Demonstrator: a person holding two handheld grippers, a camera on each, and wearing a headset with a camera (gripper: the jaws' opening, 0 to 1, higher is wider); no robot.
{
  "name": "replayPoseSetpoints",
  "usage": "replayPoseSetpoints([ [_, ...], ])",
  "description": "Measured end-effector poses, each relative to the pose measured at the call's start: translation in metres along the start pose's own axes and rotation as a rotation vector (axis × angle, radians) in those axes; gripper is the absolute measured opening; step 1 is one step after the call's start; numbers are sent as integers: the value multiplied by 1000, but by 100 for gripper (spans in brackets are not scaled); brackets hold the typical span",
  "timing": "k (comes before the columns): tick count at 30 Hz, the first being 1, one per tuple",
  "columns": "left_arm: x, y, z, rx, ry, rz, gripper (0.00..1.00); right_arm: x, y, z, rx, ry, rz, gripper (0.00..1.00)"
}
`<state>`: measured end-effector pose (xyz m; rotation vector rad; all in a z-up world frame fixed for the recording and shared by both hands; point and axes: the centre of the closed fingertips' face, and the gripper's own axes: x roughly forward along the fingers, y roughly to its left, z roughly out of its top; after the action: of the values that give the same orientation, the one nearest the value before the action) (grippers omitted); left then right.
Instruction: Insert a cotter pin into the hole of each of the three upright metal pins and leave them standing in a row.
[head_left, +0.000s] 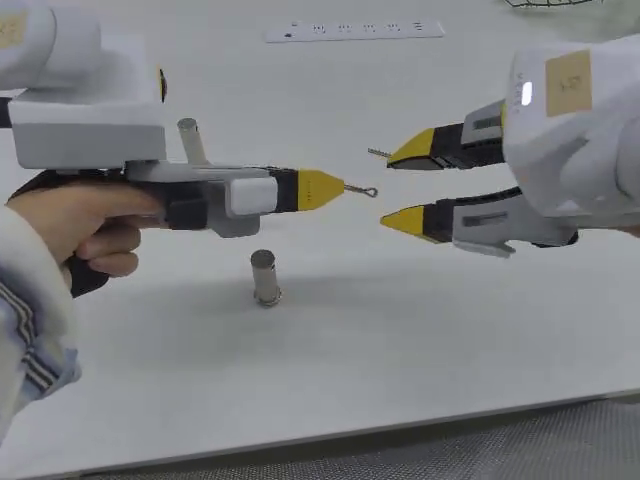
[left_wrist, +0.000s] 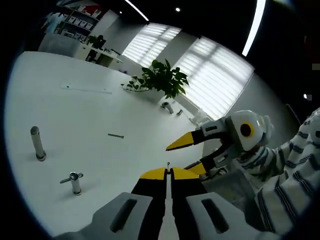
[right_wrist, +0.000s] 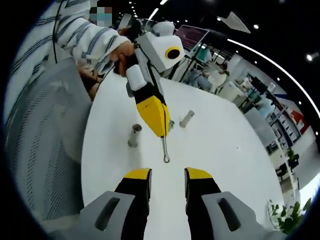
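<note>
The left gripper (head_left: 335, 187), fingers (head_left: 310, 187) closed on a cotter pin (head_left: 362, 190), is holding it mid-air facing the right gripper's (head_left: 388, 190) wide-open fingers (head_left: 420, 148), above the near metal pin (head_left: 265, 278); a misaligned handover is risking a drop onto the surface (head_left: 400, 330).

No text can be read anywhere. A tan sticker (head_left: 568, 83) on the white housing of the right tongs (head_left: 387, 190) carries faint marks, too blurred to make out. A second sticker (head_left: 10, 30), at the head view's left edge on the housing of the left tongs (head_left: 343, 186), is cut off and equally unreadable.
</note>
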<state>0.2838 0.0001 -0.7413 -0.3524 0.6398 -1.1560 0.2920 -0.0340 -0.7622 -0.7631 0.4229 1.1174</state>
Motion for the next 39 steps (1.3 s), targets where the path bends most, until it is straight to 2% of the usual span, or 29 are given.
replayPoseSetpoints([
  [3,-3,-5,-8,78,47,-13,0,-3,10,2,105,-48,84,28],
  [5,-3,-9,-12,107,64,-31,0,-5,15,5,167,-83,132,28],
  [9,-6,-16,-16,187,77,-64,0,-5,28,10,249,-120,217,28],
  [11,-7,-18,-17,208,83,-74,0,-4,32,13,268,-137,238,27],
  [13,-8,-20,-17,246,81,-90,0,-4,41,16,303,-153,290,26],
  [18,-10,-28,-20,299,89,-136,0,0,45,19,329,-171,313,25],
  [20,-10,-30,-21,360,84,-147,0,1,50,19,337,-168,337,22],
  [22,-10,-32,-23,354,89,-151,0,1,53,19,333,-166,349,18],
  [25,-8,-36,-26,380,96,-159,0,1,57,21,339,-172,369,14],
  [31,-6,-44,-30,422,102,-189,0,0,66,24,322,-173,401,12],
  [39,-11,-40,-36,401,96,-187,0,-1,71,25,320,-174,424,7],
])
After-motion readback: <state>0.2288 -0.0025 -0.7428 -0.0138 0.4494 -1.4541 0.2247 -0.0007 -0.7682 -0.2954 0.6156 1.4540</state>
